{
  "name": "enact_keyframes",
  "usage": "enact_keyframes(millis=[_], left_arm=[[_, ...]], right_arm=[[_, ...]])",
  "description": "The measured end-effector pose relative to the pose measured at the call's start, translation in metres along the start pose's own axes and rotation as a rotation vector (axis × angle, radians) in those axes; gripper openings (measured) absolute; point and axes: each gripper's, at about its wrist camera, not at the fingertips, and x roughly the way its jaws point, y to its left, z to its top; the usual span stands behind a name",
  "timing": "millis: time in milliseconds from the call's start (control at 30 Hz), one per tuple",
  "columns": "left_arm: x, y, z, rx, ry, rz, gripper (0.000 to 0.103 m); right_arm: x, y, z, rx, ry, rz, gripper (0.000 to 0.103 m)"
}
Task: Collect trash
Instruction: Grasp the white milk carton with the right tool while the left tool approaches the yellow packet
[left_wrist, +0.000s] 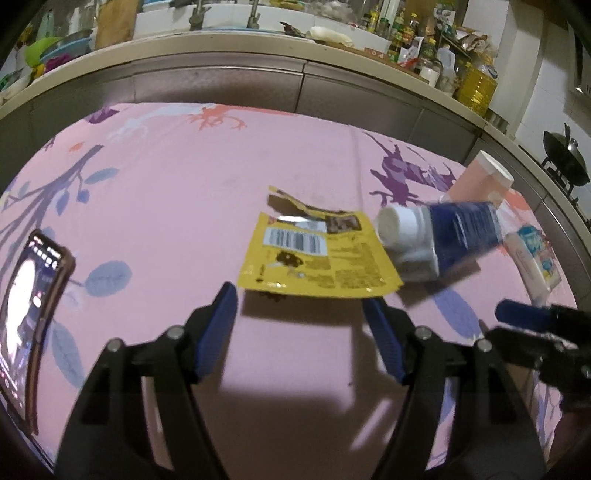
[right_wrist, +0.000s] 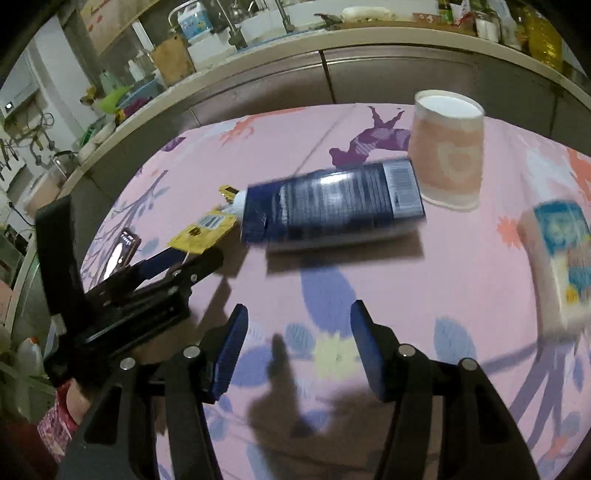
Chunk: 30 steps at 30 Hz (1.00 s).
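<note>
hovering left gripper (left_wrist: 300, 301) agape near yellow wrapper (left_wrist: 317, 258); right gripper (right_wrist: 299, 319) agape, empty.

From my right gripper (right_wrist: 299, 314), jaws apart and empty, I looked across a pink tablecloth (right_wrist: 461, 288). A dark blue tube (right_wrist: 332, 205) lay on its side, its end just beside an upright paper cup (right_wrist: 447, 151). A yellow wrapper (right_wrist: 203, 232) sat by the left gripper (right_wrist: 162, 264); a blurred tissue pack (right_wrist: 561, 258) lay right.
</note>
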Motion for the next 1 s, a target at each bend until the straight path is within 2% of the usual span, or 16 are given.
enact_keyframes(millis=[133,200,300,367,433,567,667,900,1000], left_arm=[[-0.004,0.003,-0.004,-0.004,-0.005,-0.006,0.07],[-0.003,0.003,-0.003,-0.007,-0.005,-0.007,0.07],[-0.003,0.003,-0.004,-0.006,-0.007,-0.003,0.071],[-0.004,0.004,-0.005,-0.012,-0.012,-0.006,0.071],[-0.005,0.007,-0.006,-0.024,-0.013,-0.002,0.071],[-0.012,0.009,-0.014,-0.026,-0.012,-0.011,0.073],[-0.017,0.01,-0.021,-0.022,-0.014,-0.024,0.077],[-0.019,0.016,-0.022,-0.06,-0.024,-0.046,0.08],[-0.019,0.015,-0.022,-0.061,-0.024,-0.035,0.08]], right_arm=[[-0.014,0.003,-0.002,0.044,-0.069,0.015,0.056],[-0.025,0.019,0.012,-0.019,-0.138,-0.01,0.056],[-0.026,0.051,0.047,-0.161,-0.183,-0.069,0.056],[-0.012,0.063,0.07,-0.203,-0.159,-0.09,0.056],[0.02,0.069,0.096,-0.223,-0.082,-0.138,0.056],[0.069,0.063,0.116,-0.226,0.044,-0.205,0.056],[0.082,0.054,0.114,-0.238,0.074,-0.232,0.052],[0.049,0.055,0.073,-0.342,0.051,-0.165,0.052],[0.029,0.049,0.051,-0.328,0.051,-0.104,0.052]])
